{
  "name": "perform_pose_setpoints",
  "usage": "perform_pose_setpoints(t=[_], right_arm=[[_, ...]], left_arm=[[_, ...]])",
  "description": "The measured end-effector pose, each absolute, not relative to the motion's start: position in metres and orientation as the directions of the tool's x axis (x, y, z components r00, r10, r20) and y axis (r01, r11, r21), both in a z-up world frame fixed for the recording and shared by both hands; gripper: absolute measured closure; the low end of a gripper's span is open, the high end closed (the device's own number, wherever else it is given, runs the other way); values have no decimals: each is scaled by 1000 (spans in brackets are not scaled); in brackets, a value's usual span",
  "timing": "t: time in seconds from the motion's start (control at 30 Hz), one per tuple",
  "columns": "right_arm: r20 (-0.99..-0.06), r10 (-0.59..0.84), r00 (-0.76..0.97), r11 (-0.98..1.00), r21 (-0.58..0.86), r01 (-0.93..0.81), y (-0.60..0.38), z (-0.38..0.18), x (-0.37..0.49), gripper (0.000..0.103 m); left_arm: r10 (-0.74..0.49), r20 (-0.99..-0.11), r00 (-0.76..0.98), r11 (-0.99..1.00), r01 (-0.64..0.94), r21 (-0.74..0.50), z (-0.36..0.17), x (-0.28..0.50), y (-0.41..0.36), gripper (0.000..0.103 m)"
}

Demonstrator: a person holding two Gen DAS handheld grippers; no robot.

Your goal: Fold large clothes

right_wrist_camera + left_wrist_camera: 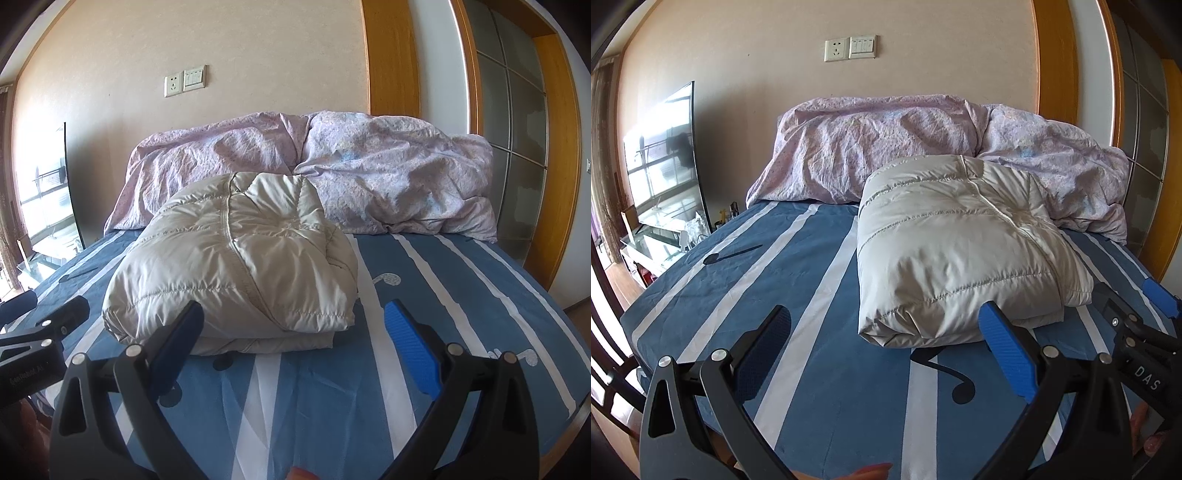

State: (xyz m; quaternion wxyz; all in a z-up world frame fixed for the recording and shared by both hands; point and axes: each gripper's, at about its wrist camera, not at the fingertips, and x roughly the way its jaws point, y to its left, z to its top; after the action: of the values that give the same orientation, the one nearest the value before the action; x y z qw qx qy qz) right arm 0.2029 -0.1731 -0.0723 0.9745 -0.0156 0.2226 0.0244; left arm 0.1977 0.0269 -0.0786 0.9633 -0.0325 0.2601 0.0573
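Observation:
A beige quilted down jacket [956, 251] lies folded into a thick bundle on the blue striped bed sheet [775, 288]. It also shows in the right wrist view [236, 269]. My left gripper [886, 350] is open and empty, held just in front of the bundle's near left corner, above the sheet. My right gripper [293, 343] is open and empty, just in front of the bundle's near right edge. The right gripper also shows at the right edge of the left wrist view [1137, 321]. The left gripper shows at the left edge of the right wrist view [48, 325].
A crumpled lilac duvet [886, 147] is piled along the wall at the bed's far end, also in the right wrist view [369, 173]. A television [665, 155] stands on a low cabinet to the left. A wooden sliding door [517, 147] is at the right.

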Motion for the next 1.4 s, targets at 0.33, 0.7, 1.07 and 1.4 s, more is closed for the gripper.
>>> perform_pose_setpoints(t=[0.33,0.7,1.07,1.4], right_arm=[[-428,39,903,999,-12,-49,-177,-71,202,5],[-432,41,901,998,-19,-54,-176,-72,202,5],[-433,32,901,998,-27,-48,-175,-72,202,5],[-436,33,899,998,-26,-49,-176,-72,203,5]], left_arm=[[99,-502,859,991,-131,-28,-77,197,26,1],[98,-510,854,992,-125,-20,-78,197,25,1],[107,-509,854,992,-127,-6,-77,198,25,1],[106,-509,854,992,-128,-9,-78,198,21,1]])
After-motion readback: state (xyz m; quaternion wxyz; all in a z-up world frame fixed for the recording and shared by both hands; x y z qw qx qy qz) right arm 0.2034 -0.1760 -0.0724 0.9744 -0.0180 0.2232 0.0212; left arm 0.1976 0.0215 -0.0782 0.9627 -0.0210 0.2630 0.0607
